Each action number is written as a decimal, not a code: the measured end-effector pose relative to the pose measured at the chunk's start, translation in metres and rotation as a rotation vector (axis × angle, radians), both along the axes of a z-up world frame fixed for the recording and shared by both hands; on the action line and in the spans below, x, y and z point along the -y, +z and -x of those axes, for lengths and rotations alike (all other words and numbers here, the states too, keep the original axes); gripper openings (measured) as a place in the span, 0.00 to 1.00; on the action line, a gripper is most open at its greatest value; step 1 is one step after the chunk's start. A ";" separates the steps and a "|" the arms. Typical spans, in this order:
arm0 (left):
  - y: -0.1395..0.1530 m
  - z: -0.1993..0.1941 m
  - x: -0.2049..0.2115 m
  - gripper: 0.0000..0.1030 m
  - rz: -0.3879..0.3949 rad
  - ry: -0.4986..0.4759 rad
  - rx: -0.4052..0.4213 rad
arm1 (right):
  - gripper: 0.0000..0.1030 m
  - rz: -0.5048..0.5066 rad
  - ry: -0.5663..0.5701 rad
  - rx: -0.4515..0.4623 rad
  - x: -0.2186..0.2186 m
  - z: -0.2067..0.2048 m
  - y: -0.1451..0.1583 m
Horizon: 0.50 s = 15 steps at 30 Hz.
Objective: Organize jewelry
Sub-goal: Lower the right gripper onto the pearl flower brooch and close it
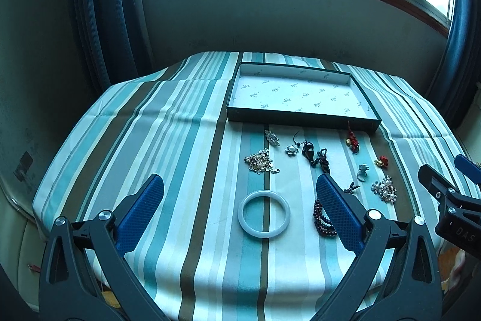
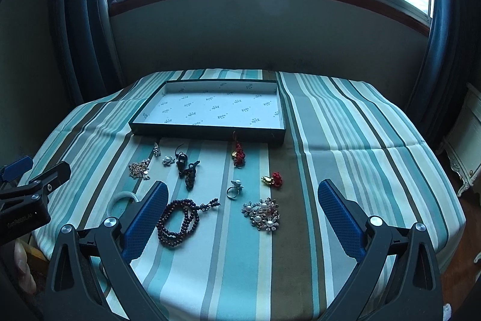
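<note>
Both sets of jaws wide open, empty. Best to straddle white bangle (image 1: 264, 213) squarely with left gripper (image 1: 239, 202), then lift toward tray (image 1: 302, 121).

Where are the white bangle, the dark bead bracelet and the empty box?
white bangle (image 1: 264, 233), left wrist view, near rim.
dark bead bracelet (image 2: 168, 233), right wrist view, bead loops.
box (image 2: 207, 131), right wrist view, front wall.
</note>
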<state>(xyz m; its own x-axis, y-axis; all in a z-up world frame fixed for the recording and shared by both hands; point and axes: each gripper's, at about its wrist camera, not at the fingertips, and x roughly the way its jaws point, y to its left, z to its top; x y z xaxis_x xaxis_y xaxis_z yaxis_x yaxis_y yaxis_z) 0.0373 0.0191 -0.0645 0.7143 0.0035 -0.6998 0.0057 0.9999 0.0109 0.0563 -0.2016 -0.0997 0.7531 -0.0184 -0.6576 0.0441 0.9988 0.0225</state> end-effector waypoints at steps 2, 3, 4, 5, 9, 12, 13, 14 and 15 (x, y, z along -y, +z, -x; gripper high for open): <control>-0.017 -0.007 -0.002 0.98 -0.004 -0.005 -0.052 | 0.96 -0.005 -0.002 -0.046 0.002 -0.008 -0.015; -0.025 -0.010 -0.003 0.98 -0.002 -0.007 -0.076 | 0.96 -0.007 -0.002 -0.066 0.003 -0.012 -0.021; -0.032 -0.013 -0.003 0.98 0.001 -0.010 -0.098 | 0.96 -0.009 -0.002 -0.084 0.003 -0.015 -0.027; -0.038 -0.015 -0.002 0.98 0.004 -0.012 -0.114 | 0.96 -0.013 -0.001 -0.099 0.004 -0.017 -0.032; -0.057 -0.027 0.001 0.98 0.002 -0.025 -0.165 | 0.96 -0.029 0.004 -0.150 0.006 -0.026 -0.048; -0.069 -0.035 0.003 0.98 0.000 -0.031 -0.202 | 0.96 -0.044 0.001 -0.175 0.010 -0.030 -0.057; -0.073 -0.038 0.003 0.98 -0.002 -0.032 -0.213 | 0.95 -0.048 -0.004 -0.182 0.012 -0.031 -0.059; -0.076 -0.040 0.003 0.98 -0.003 -0.034 -0.225 | 0.95 -0.049 -0.008 -0.190 0.014 -0.033 -0.062; -0.080 -0.043 0.003 0.94 -0.006 -0.032 -0.237 | 0.95 -0.047 -0.014 -0.199 0.017 -0.036 -0.065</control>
